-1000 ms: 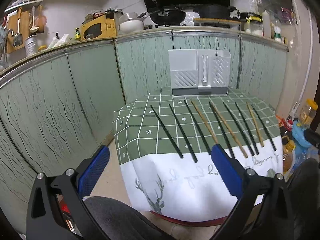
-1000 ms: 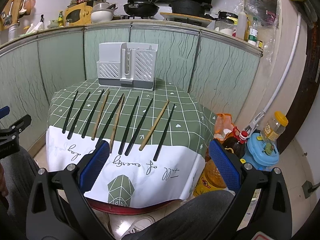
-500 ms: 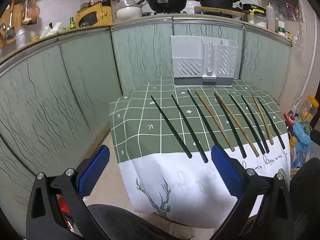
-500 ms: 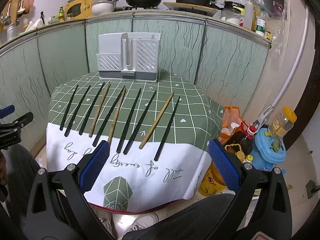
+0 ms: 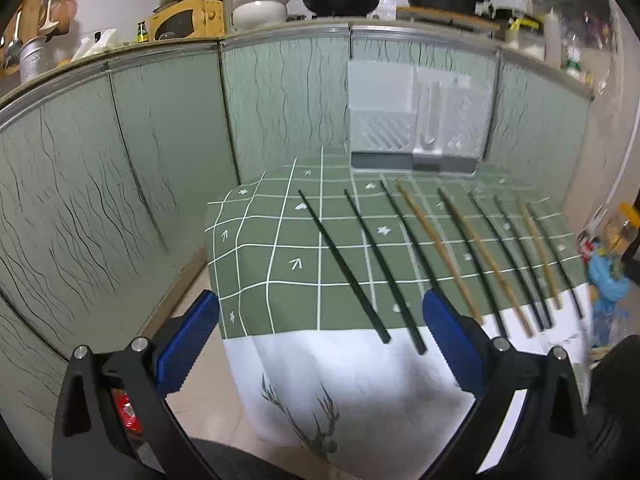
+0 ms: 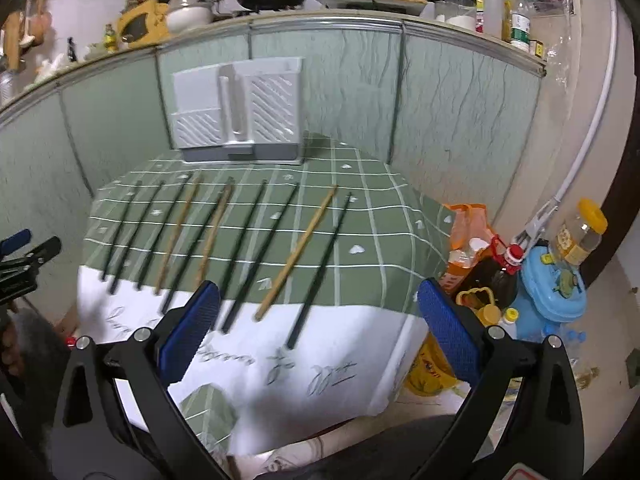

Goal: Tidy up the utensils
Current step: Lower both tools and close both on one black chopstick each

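Several chopsticks lie side by side on a green checked tablecloth (image 5: 280, 248), most of them dark (image 5: 344, 268), a few of them wooden (image 5: 440, 248). In the right wrist view the rightmost dark one (image 6: 320, 268) lies beside a wooden one (image 6: 298, 256). A white and grey utensil holder (image 5: 416, 116) stands at the table's far edge; it also shows in the right wrist view (image 6: 238, 112). My left gripper (image 5: 320, 344) is open and empty before the table's near left corner. My right gripper (image 6: 318, 332) is open and empty over the near edge.
Bottles and a blue container (image 6: 548, 288) stand on the floor right of the table. Green kitchen cabinets (image 5: 120, 160) run behind and to the left, with pots and jars on the counter. The left gripper shows at the left edge of the right wrist view (image 6: 24, 256).
Both grippers have moved forward, closer to the table, and the chopsticks look larger. Both stay open and empty.
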Tool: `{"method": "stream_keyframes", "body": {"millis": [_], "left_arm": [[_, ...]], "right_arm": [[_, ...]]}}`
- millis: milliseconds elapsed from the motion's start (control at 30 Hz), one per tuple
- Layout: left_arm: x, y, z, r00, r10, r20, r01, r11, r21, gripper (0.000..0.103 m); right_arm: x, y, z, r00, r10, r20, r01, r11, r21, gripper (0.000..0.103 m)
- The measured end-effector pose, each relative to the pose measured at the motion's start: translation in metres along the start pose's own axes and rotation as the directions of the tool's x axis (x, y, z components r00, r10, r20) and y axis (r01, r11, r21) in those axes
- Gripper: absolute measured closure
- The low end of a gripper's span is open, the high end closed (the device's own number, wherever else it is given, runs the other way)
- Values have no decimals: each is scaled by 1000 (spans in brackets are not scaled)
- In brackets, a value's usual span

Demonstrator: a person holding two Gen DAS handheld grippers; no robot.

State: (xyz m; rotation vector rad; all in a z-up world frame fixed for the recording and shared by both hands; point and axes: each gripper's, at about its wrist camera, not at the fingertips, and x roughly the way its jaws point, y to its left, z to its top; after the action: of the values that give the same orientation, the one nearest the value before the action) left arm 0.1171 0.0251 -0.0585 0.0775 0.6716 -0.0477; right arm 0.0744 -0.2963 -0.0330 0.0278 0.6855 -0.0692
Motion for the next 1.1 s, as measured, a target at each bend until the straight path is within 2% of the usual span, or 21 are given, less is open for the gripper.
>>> {"method": "stream_keyframes", "body": {"millis": [200,367,433,567,600,633,767,867,900,933,1100], "left_arm": [[39,-9,-2,998,14,-58,-14,1000,1,7],[62,-17,-12,995,6,-104,-4,1000,14,26],[67,-19,-17,993,-8,-119,9,1000,6,37],[68,-27,-19,994,3,-105,1,999,34,45],[68,-29,-18,994,-4,-106,8,999,36,57],[69,-31,-18,994,-5,-105,9,999,38,64],[69,-37,-18,996,15,-91,-9,998,61,68],[71,-37,-18,996,22,-87,-17,998,61,72],[71,-36,-17,996,29,-85,-24,998,59,76],[71,-36,-17,996,35,-83,-30,998,57,80],[73,-31,-16,996,54,-75,-51,998,44,93]], "right_arm": [[30,-7,1,1000,-5,-24,6,999,38,8],[46,-9,-4,999,-17,-42,19,999,42,8],[51,-10,-7,998,-32,-47,34,999,41,9],[62,-12,-13,996,-44,-71,47,998,42,22],[64,-13,-14,996,-44,-79,47,998,44,29],[66,-14,-15,996,-42,-83,46,998,46,33],[74,-7,-20,995,-29,-94,31,999,19,53],[80,2,-22,994,-13,-108,13,1000,-2,64],[83,5,-23,993,-13,-114,12,1000,-10,70],[87,7,-24,992,-21,-121,19,1000,-18,71],[96,11,-27,991,-49,-121,50,999,6,91]]}}
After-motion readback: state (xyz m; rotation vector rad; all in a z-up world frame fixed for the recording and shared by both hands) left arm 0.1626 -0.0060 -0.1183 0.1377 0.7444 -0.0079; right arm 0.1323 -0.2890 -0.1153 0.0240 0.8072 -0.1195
